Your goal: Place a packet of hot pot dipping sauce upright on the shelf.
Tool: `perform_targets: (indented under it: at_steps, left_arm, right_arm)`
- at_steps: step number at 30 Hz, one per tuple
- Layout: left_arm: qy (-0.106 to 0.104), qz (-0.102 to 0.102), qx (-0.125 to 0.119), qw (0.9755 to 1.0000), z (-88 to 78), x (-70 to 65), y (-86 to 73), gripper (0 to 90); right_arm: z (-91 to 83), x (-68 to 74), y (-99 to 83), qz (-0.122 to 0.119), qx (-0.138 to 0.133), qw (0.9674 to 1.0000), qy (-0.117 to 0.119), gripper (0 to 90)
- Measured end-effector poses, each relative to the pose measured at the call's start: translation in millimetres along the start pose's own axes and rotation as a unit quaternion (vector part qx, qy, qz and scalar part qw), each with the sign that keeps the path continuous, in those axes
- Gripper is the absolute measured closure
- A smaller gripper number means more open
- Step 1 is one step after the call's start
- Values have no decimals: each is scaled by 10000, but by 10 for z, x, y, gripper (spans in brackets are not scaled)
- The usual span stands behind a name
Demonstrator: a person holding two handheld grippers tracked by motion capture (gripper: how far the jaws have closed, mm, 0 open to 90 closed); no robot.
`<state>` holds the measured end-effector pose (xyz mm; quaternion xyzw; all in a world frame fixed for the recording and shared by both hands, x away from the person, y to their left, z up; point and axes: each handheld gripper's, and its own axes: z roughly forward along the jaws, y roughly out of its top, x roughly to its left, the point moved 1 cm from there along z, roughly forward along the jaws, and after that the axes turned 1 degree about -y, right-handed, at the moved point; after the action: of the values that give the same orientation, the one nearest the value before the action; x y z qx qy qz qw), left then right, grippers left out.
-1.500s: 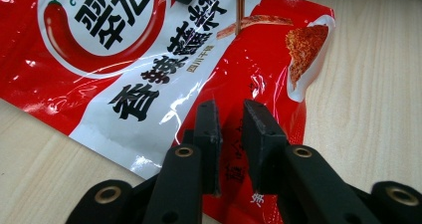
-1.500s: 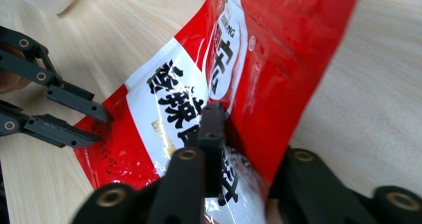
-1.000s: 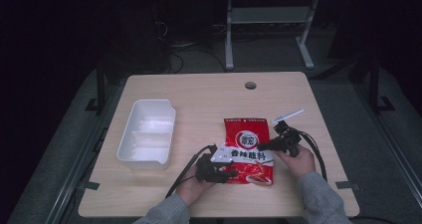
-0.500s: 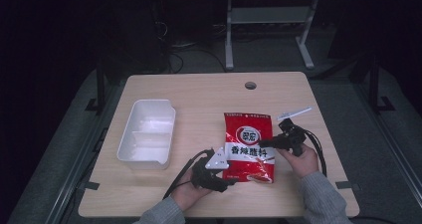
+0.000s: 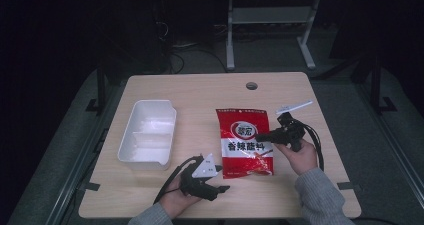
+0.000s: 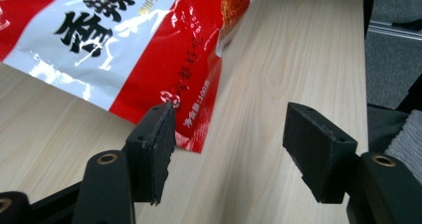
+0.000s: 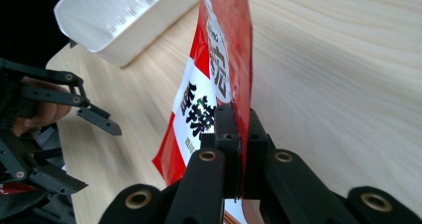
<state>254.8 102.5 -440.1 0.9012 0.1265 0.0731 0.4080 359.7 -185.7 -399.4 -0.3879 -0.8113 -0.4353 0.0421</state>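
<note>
A red and white snack bag (image 5: 246,140) lies on the wooden table (image 5: 200,92), its right edge lifted. My right gripper (image 5: 260,137) is shut on that edge; in the right gripper view the jaws (image 7: 238,129) pinch the red foil of the bag (image 7: 224,50), which stands up from them. My left gripper (image 5: 225,188) sits near the table's front edge, just left of the bag's lower corner. Its jaws have just been opening and stand wide apart (image 6: 229,129) with nothing between them. The bag's corner (image 6: 124,45) lies just beyond the left fingertip.
A white two-compartment tray (image 5: 148,133) stands on the left of the table, also seen as the tray (image 7: 114,20) from the right gripper. A cable hole (image 5: 251,85) is at the table's far edge. Dark floor and a desk frame lie beyond.
The left gripper has opened, come off the bag's lower left corner and drawn back toward the front edge. The right gripper has risen a little with the bag's edge.
</note>
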Motion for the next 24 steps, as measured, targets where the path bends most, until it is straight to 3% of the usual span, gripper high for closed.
perform_targets:
  at_steps: [7,13,24]
  left_arm:
    - [16,-58,-20,10000,-85,2,-74,355]
    - [38,-95,-49,9999,-109,1,-97,353]
    - [79,-63,-65,9999,-119,-22,-100,347]
  right_arm:
    - [-26,114,134,-114,-103,9998,127,890]
    - [-73,178,223,-167,-348,9987,341,891]
    - [-66,324,385,-405,-692,9967,121,892]
